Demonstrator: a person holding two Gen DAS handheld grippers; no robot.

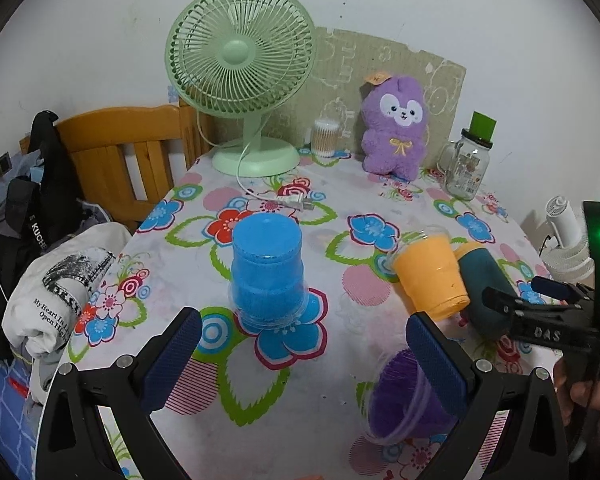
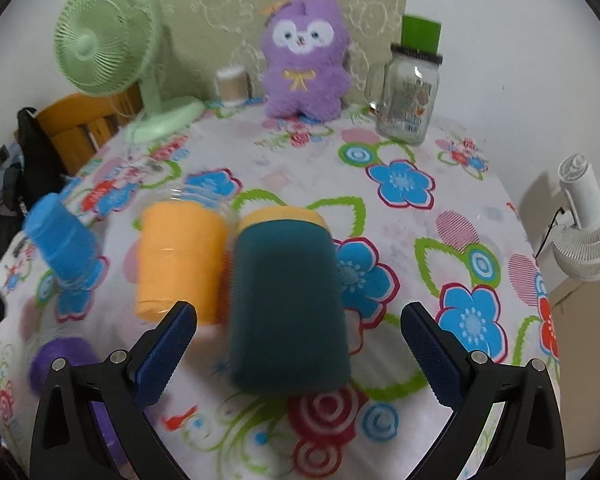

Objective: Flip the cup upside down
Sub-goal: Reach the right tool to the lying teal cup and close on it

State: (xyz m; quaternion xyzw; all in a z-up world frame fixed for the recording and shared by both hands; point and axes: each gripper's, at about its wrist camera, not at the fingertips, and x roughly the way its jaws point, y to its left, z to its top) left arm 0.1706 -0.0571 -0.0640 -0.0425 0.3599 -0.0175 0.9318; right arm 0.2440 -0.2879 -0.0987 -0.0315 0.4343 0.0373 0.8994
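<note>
A blue cup (image 1: 266, 270) stands upside down on the flowered tablecloth (image 1: 260, 384), just beyond my open, empty left gripper (image 1: 304, 344). An orange cup (image 1: 430, 274) lies on its side to the right, next to a dark teal cup (image 1: 482, 280) with a yellow rim. A purple cup (image 1: 408, 400) lies on its side behind my left gripper's right finger. In the right wrist view the teal cup (image 2: 290, 300) lies between the open fingers of my right gripper (image 2: 298, 344), the orange cup (image 2: 180, 264) to its left, the blue cup (image 2: 66, 246) further left. The right gripper also shows in the left wrist view (image 1: 540, 300).
A green fan (image 1: 240, 72), a cotton swab jar (image 1: 326, 138), a purple plush toy (image 1: 396, 128) and a glass mug jar (image 1: 466, 168) stand along the far edge. A white plug (image 1: 292, 200) lies mid-table. A wooden chair (image 1: 116, 152) and clothes (image 1: 56, 300) sit left, a white fan (image 2: 588, 220) right.
</note>
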